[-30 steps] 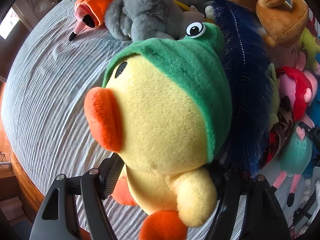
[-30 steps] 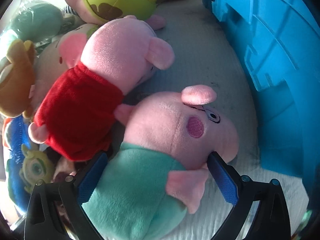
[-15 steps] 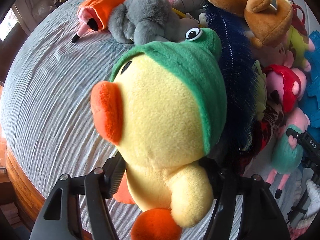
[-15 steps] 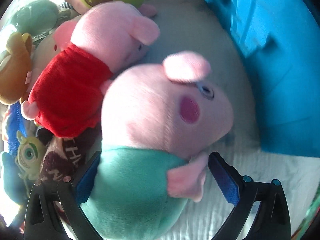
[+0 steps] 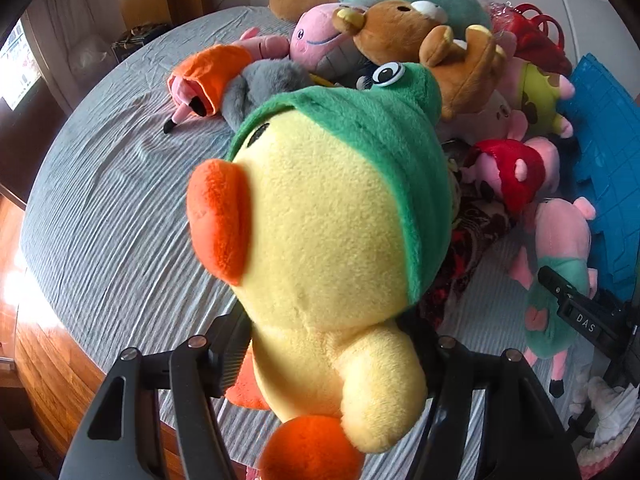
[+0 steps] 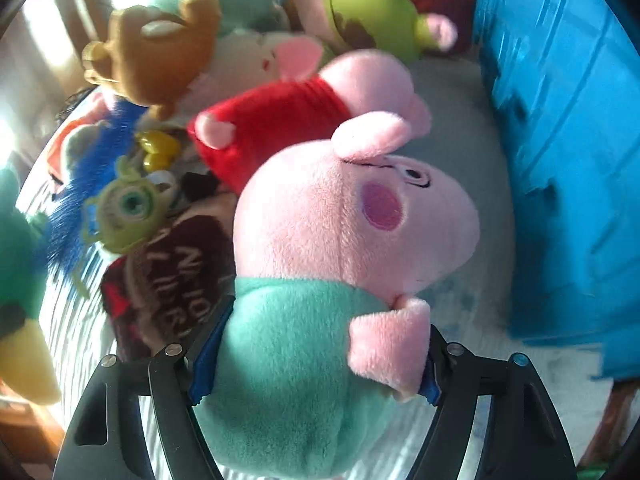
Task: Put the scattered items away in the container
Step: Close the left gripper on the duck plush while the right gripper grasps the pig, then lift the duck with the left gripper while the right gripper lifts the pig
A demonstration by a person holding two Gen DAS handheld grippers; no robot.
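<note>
My left gripper (image 5: 320, 344) is shut on a yellow duck plush with a green hood (image 5: 320, 220) and holds it above the grey bed sheet (image 5: 104, 208). My right gripper (image 6: 312, 360) is shut on a pink pig plush in a teal shirt (image 6: 340, 264) and holds it off the sheet; this pig and gripper also show in the left wrist view (image 5: 560, 248). The blue plastic container (image 6: 560, 140) stands at the right, also in the left wrist view (image 5: 612, 168). The duck shows at the left edge of the right wrist view (image 6: 16, 272).
A heap of plush toys lies beside the container: a pig in red (image 6: 288, 120), a brown bear (image 5: 440, 44), a grey toy (image 5: 264, 84), a flamingo (image 5: 208, 76), a green one-eyed toy (image 6: 128, 204). The bed's wooden edge (image 5: 44, 368) is at lower left.
Both grippers have lifted their plush toys up from the bed. The pig came off the sheet and the views rose, so more of the heap and container shows.
</note>
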